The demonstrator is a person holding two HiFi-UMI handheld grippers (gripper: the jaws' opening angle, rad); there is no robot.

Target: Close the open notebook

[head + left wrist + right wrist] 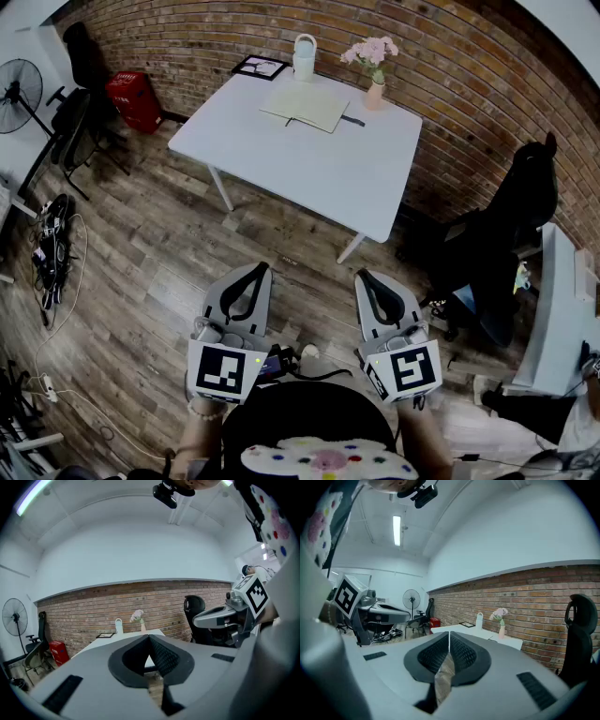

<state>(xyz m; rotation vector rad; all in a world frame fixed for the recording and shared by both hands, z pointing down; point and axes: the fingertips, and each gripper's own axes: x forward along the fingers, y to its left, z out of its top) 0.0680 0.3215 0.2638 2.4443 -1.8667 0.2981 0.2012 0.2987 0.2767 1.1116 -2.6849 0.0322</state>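
An open notebook (306, 105) with pale pages lies on the far part of a white table (328, 173), with a dark pen (352, 120) at its right side. My left gripper (258, 269) and right gripper (364, 276) hover over the wooden floor, well short of the table's near edge. Both are shut, with nothing between the jaws. In the left gripper view the left gripper (148, 636) points level toward the table (101, 644). From the right gripper view the right gripper (449, 633) faces the same table (473, 631).
On the table stand a white bottle (305, 56), a vase of pink flowers (374, 66) and a small picture frame (260, 67). A black office chair (511, 234) is at the right, a red box (134, 98), a fan (19, 94) and another chair (80, 103) at the left. A brick wall runs behind.
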